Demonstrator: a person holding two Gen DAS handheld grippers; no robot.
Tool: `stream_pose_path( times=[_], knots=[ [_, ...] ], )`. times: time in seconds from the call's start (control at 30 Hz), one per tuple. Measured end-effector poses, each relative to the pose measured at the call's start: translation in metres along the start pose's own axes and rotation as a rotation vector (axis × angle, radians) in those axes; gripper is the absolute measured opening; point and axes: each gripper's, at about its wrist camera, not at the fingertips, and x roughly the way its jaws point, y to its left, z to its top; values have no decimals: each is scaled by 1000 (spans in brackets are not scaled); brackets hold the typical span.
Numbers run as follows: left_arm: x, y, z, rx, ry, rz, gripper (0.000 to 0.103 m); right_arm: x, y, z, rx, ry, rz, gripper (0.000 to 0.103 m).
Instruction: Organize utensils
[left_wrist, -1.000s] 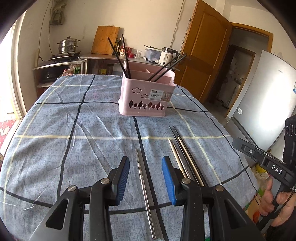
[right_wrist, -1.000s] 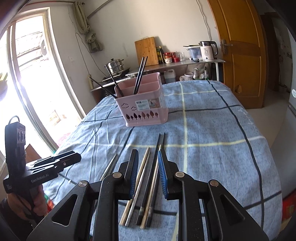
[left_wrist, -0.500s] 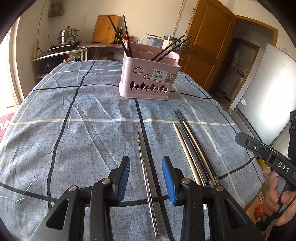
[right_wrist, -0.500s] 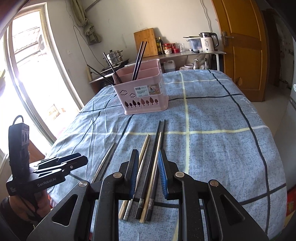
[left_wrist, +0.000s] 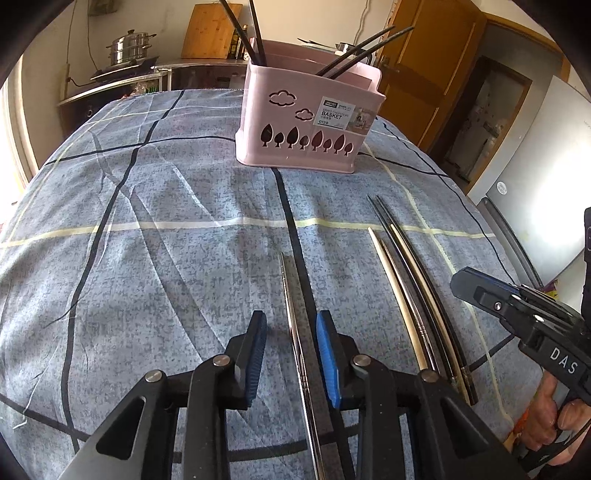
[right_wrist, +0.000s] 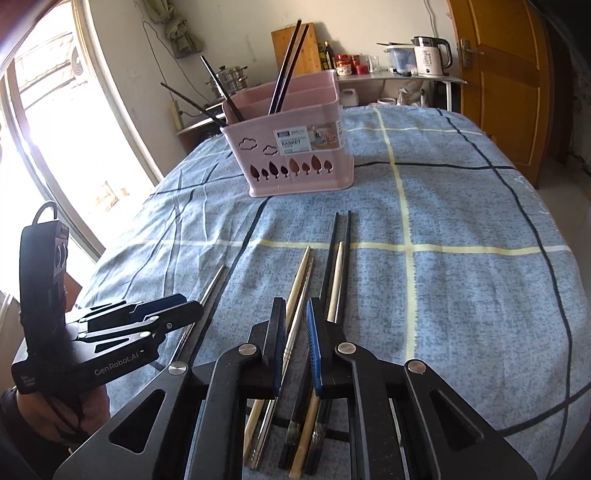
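Observation:
A pink utensil basket (left_wrist: 308, 122) with several black chopsticks stands on the blue checked tablecloth; it also shows in the right wrist view (right_wrist: 295, 155). My left gripper (left_wrist: 291, 330) is open and straddles a lone steel chopstick (left_wrist: 291, 314) lying on the cloth. My right gripper (right_wrist: 296, 321) is open with a narrow gap, low over a row of chopsticks (right_wrist: 325, 295) of wood, steel and black, with a steel one (right_wrist: 295, 332) between its fingers. The same row (left_wrist: 410, 288) lies right of my left gripper.
The tablecloth (left_wrist: 166, 240) covers the table, whose edges fall away on both sides. A counter with a steel pot (left_wrist: 129, 50), cutting board and kettle (right_wrist: 428, 55) stands behind. A wooden door (right_wrist: 517, 74) is at the right.
Both grippers have moved forward and lower toward the cloth. The left jaws have narrowed a little around the steel chopstick. The basket looks nearer.

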Motion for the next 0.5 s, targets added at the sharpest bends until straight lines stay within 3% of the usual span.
stream_pose_path(
  times=[0.5],
  knots=[
    [13, -4, 10, 34, -7, 14, 28, 51, -2, 10, 12, 110, -41, 5]
  ],
)
